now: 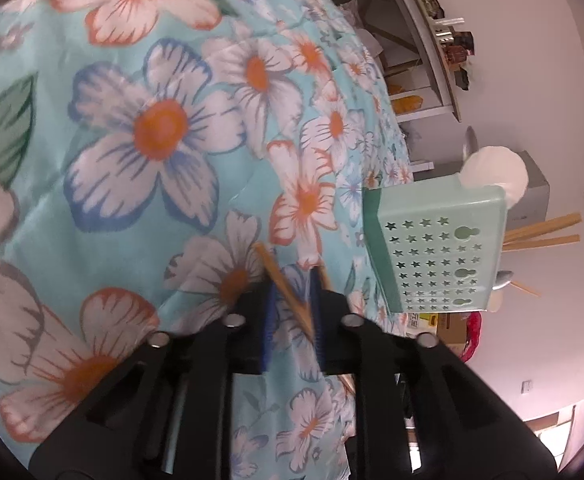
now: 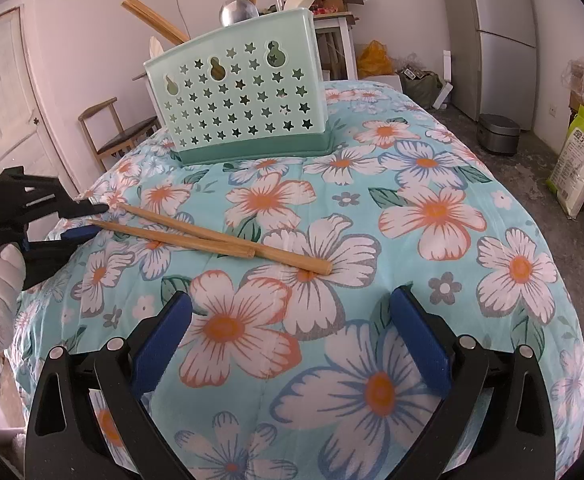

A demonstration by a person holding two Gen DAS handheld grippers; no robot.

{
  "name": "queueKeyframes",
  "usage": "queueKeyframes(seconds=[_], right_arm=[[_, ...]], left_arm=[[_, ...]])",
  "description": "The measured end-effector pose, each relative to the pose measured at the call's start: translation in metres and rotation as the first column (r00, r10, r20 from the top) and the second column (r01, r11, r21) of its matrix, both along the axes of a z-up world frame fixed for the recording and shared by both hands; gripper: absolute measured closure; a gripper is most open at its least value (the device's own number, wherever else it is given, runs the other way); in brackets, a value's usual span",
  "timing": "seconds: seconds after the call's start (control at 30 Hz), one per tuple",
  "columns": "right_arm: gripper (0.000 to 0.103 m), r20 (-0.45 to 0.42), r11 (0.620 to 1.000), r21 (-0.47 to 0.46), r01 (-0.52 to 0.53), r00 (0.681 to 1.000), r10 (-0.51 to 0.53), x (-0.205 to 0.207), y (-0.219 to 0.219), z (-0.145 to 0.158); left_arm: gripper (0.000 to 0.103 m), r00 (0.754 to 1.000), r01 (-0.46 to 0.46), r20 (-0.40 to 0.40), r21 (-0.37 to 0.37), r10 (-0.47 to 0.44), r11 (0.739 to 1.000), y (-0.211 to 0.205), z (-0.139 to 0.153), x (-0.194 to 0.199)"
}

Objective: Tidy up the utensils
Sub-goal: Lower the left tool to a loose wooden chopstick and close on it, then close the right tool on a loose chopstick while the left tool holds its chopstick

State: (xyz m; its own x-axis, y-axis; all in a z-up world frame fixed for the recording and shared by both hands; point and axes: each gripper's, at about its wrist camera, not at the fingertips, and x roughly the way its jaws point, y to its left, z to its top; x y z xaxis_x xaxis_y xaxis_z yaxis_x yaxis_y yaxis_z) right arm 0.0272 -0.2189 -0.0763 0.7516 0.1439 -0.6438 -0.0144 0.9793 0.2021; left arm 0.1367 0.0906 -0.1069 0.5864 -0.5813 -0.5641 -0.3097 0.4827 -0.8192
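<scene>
Two wooden chopsticks [image 2: 212, 236] lie crossed on the floral tablecloth [image 2: 431, 208]. My left gripper [image 2: 92, 220] is at their thin ends at the left; its wrist view shows the jaws [image 1: 292, 312] nearly closed around the chopsticks [image 1: 288, 292]. A mint-green utensil holder [image 2: 244, 100] with star holes stands at the far side, holding chopsticks, a metal ladle [image 2: 238, 10] and white spoons; it also shows in the left wrist view [image 1: 435, 244]. My right gripper [image 2: 292, 336] is open and empty, hovering above the cloth near the chopsticks' thick ends.
A wooden chair [image 2: 112, 132] stands left of the table. A fridge [image 2: 499, 32], a rice cooker [image 2: 497, 134], a rice bag [image 2: 579, 160] and boxes are at the right. A shelf [image 1: 431, 40] lines the wall.
</scene>
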Motion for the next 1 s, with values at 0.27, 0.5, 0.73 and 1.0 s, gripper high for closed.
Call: queueKeyframes(seconds=[0.27, 0.5, 0.73, 1.0], right_arm=[[0.006, 0.005, 1.000, 0.024, 0.007, 1.000, -0.007, -0.002, -0.002, 0.001], [0.007, -0.061, 0.997, 0.064, -0.038, 0.997, 0.042, 0.004, -0.010, 0.008], [0.008, 0.019, 0.983, 0.083, -0.167, 0.986, 0.166, 0.011, -0.002, 0.059], [0.045, 0.051, 0.907, -0.011, -0.421, 0.905, 0.421, 0.068, 0.062, 0.094]], left_arm=[[0.091, 0.999, 0.005, 0.033, 0.015, -0.006, 1.000, 0.001, 0.001, -0.002], [0.089, 0.990, 0.069, 0.107, 0.177, -0.089, 0.982, -0.010, 0.017, -0.009], [0.084, 0.957, 0.140, 0.196, 0.335, -0.214, 0.932, -0.018, 0.029, -0.023], [0.082, 0.934, 0.141, 0.260, 0.361, -0.244, 0.922, -0.013, 0.028, -0.034]])
